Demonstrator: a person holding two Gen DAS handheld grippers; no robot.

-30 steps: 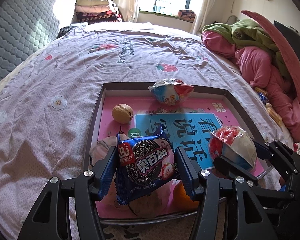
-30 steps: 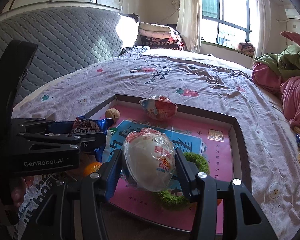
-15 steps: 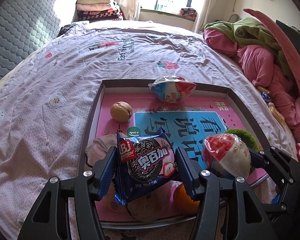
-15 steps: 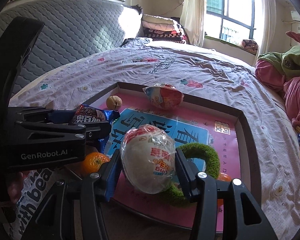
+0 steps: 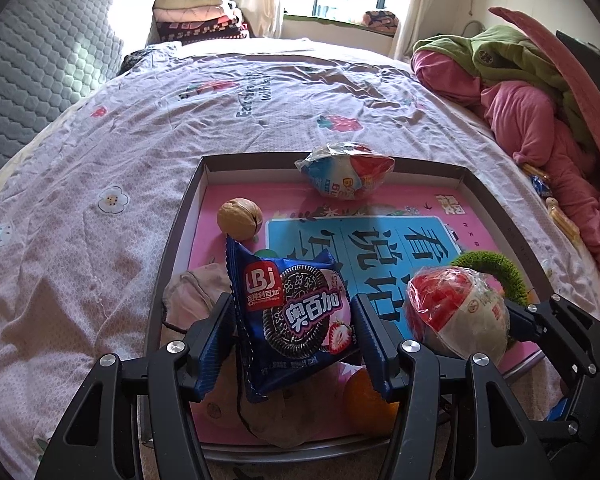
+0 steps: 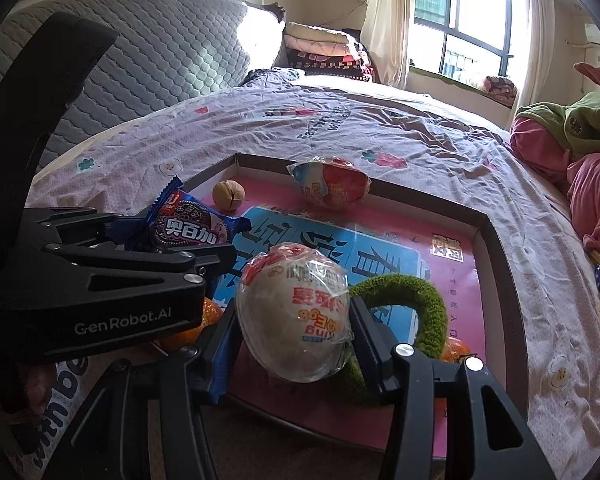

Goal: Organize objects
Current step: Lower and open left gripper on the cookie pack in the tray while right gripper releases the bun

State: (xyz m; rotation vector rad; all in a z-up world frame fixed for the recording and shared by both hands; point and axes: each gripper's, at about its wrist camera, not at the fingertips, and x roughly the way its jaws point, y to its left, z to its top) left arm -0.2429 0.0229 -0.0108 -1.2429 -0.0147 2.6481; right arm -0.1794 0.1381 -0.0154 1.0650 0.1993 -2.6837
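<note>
My left gripper [image 5: 294, 336] is shut on a blue cookie packet [image 5: 296, 318] and holds it over the near left part of a pink-lined box tray [image 5: 180, 216]. The packet also shows in the right wrist view [image 6: 188, 228]. My right gripper [image 6: 294, 328] is shut on a wrapped white and red egg toy [image 6: 296, 312], held over the tray's near edge; it also shows in the left wrist view [image 5: 456, 312]. In the tray lie a walnut [image 5: 240, 219], a second wrapped egg toy [image 5: 346, 176], a green fuzzy ring [image 6: 412, 300], oranges [image 5: 368, 400] and a pink cloth [image 5: 198, 294].
The tray [image 6: 500, 264] rests on a bed with a lilac floral sheet [image 5: 100, 168]. Pink and green bedding [image 5: 540, 92] is piled at the right. A grey quilted headboard [image 6: 172, 60] and folded blankets [image 5: 196, 16] are at the far left.
Both grippers have drawn back toward the tray's near edge with their objects still held. The green ring has come into the left wrist view behind the egg toy.
</note>
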